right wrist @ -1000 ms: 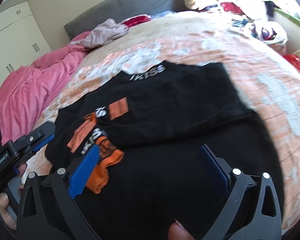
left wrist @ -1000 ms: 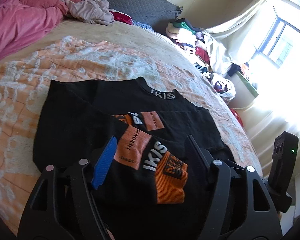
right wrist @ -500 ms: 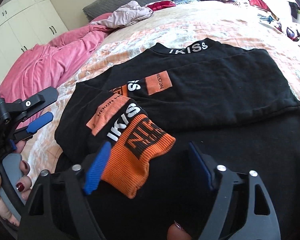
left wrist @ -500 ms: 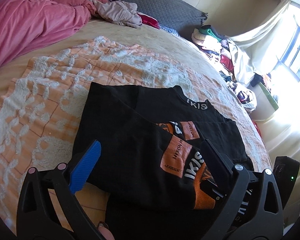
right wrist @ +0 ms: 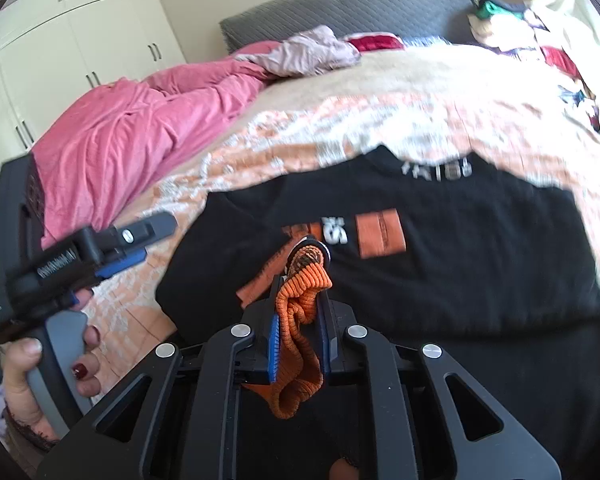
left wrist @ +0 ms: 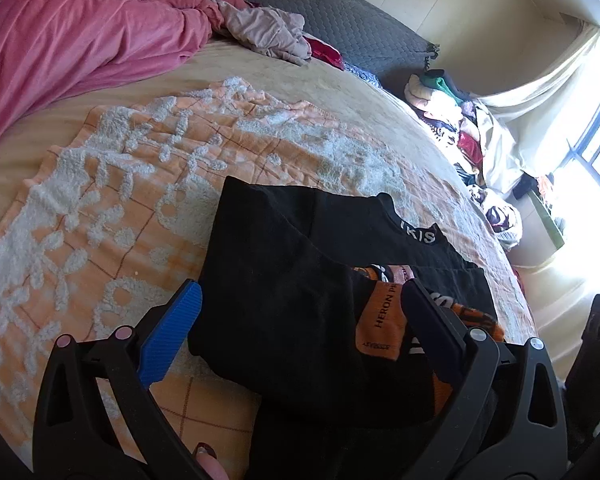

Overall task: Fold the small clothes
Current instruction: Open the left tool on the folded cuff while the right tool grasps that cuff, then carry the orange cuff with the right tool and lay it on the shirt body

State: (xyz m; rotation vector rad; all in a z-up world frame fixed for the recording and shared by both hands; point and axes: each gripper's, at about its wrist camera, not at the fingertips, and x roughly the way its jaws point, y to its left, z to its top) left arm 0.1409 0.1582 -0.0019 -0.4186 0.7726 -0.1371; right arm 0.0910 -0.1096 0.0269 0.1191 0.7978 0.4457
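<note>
A bed (left wrist: 340, 92) fills both views, its beige cover overlaid with an orange-and-white patterned blanket (left wrist: 112, 216); a rumpled pink duvet (left wrist: 72, 36) is heaped along the far left side, against a grey quilted headboard (left wrist: 340, 20). On the patterned blanket lies the black sweatshirt (right wrist: 460, 248), partly folded, its white-lettered collar (right wrist: 436, 168) pointing toward the headboard and orange patches showing on the chest. A pile of mixed clothes (left wrist: 452, 120) sits past the bed's far right edge, near the bright window, and a pale mauve garment (right wrist: 312, 52) is crumpled up by the headboard. The left gripper (left wrist: 300, 320) (held in a hand with dark red nails, seen from the right wrist view) stands wide apart over the sweatshirt's folded left side, its pads pressing nothing. The right gripper (right wrist: 300, 304) has its jaws closing on the orange ribbed cuff (right wrist: 300, 320) of the sweatshirt's sleeve, the knit bunched between the blue pads and lifted just above the black fabric.
</note>
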